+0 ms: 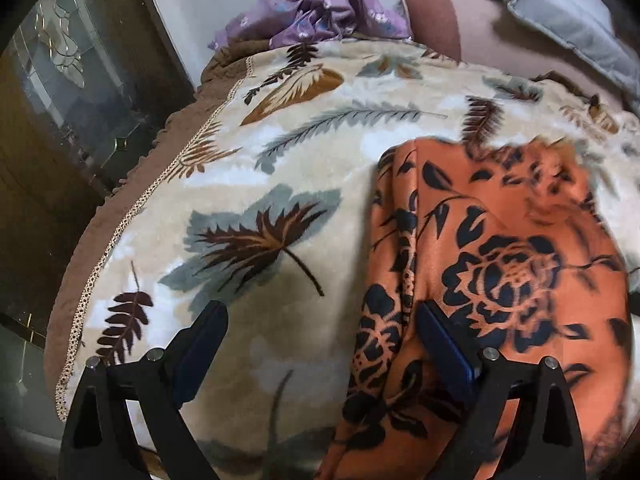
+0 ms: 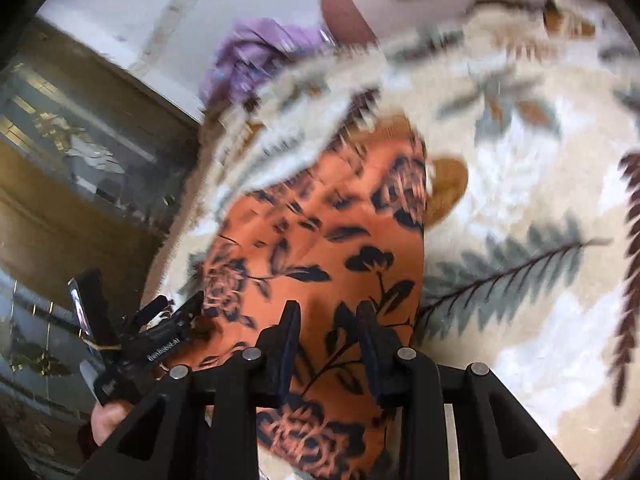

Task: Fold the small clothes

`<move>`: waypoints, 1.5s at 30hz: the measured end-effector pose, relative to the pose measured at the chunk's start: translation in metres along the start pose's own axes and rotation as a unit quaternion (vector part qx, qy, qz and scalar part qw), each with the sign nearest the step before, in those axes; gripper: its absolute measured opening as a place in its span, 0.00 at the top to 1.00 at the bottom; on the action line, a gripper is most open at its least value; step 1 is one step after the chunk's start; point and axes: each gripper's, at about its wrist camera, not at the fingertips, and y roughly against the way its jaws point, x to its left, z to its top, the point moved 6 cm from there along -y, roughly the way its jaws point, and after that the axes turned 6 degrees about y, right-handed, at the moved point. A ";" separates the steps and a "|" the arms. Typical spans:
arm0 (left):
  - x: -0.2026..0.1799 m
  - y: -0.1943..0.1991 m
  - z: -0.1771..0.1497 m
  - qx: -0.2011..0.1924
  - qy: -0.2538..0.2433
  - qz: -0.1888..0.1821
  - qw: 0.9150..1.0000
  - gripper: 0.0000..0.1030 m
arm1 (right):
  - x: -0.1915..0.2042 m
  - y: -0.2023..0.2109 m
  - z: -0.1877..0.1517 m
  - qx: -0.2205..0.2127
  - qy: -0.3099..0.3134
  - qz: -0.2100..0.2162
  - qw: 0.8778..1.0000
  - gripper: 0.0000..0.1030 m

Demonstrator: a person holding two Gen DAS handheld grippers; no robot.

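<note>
An orange cloth with dark flowers [image 1: 500, 240] lies on a cream blanket with a leaf print [image 1: 280, 160]. Its upper edge is blurred. My left gripper [image 1: 324, 320] stands wide open just above the cloth's left edge, its right finger [image 1: 440, 332] over the cloth and its left finger [image 1: 208, 332] over bare blanket. In the right wrist view my right gripper [image 2: 328, 320] has its jaws narrow, with a fold of the orange cloth [image 2: 320, 232] between the pads. The left gripper [image 2: 176, 306] shows at the cloth's left side, held by a hand [image 2: 106, 416].
A crumpled purple garment [image 1: 320, 4] lies at the blanket's far edge, beside a brown and pink pillow [image 1: 440, 20] and a grey cushion [image 1: 560, 12]. A dark cabinet with glass doors [image 1: 60, 80] stands past the blanket's frilled left edge [image 1: 132, 184].
</note>
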 end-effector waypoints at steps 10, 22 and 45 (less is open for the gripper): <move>0.012 0.034 0.000 -0.015 0.017 -0.007 1.000 0.07 | 0.009 0.022 -0.015 -0.036 -0.006 0.031 0.999 0.68; 0.003 0.019 -0.036 0.021 -0.015 0.007 1.000 0.03 | 0.021 0.007 -0.066 0.002 0.028 0.023 0.999 0.68; -0.017 0.040 -0.037 -0.018 -0.021 0.014 1.000 0.03 | 0.007 0.014 -0.073 -0.015 0.016 0.026 0.999 0.68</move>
